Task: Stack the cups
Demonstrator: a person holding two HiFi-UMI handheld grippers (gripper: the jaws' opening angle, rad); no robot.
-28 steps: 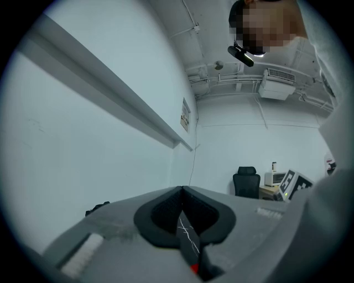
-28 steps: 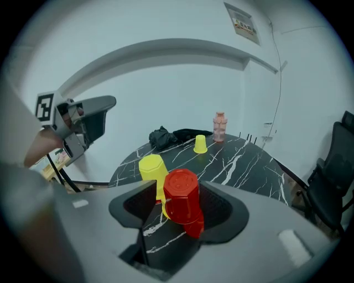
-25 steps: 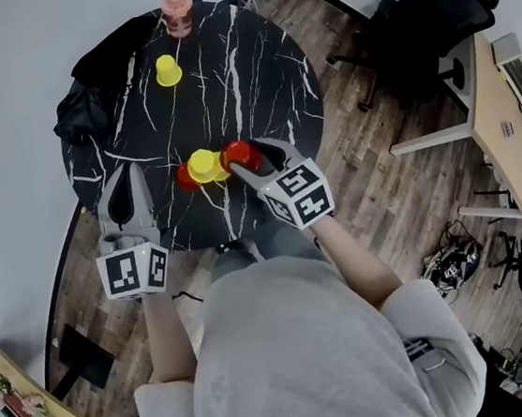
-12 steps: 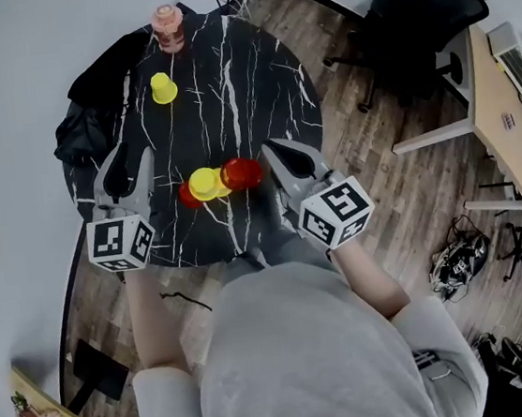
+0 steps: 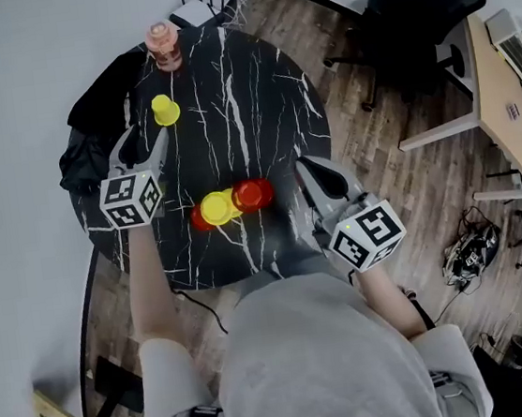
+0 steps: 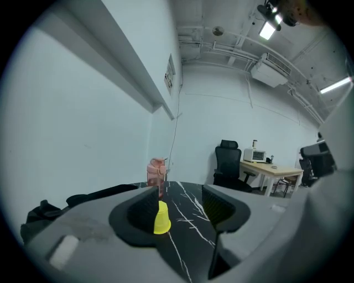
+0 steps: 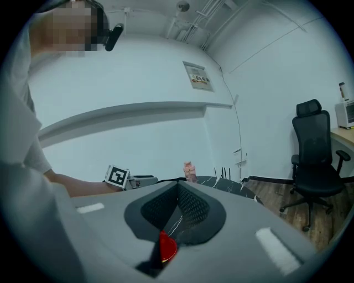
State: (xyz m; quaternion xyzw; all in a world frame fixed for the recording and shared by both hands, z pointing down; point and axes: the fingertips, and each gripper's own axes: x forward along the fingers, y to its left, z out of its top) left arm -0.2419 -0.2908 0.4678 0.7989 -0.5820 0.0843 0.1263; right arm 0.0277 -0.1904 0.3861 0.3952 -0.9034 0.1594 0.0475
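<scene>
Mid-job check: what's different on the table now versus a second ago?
The left claw swung forward toward the lone yellow plastic cup, its jaws just opening; the cup stands ahead, not gripped. The right claw drew back from the red plastic cup and shut empty. Every cup and the pink bottle stayed put on the black marble table.

Round black table (image 5: pixel 255 81), white-veined, on wood floor (image 5: pixel 370 171). Pink bottle (image 5: pixel 162 41) upright at table's far edge. Black cloth (image 5: pixel 96 93) draped over table's left rim. Black office chair (image 5: pixel 425 3) beyond table's far right. Pale wooden desk (image 5: pixel 505 116) right of table, well apart. Tangle of cables (image 5: pixel 463 260) on floor, right of table's near side.
</scene>
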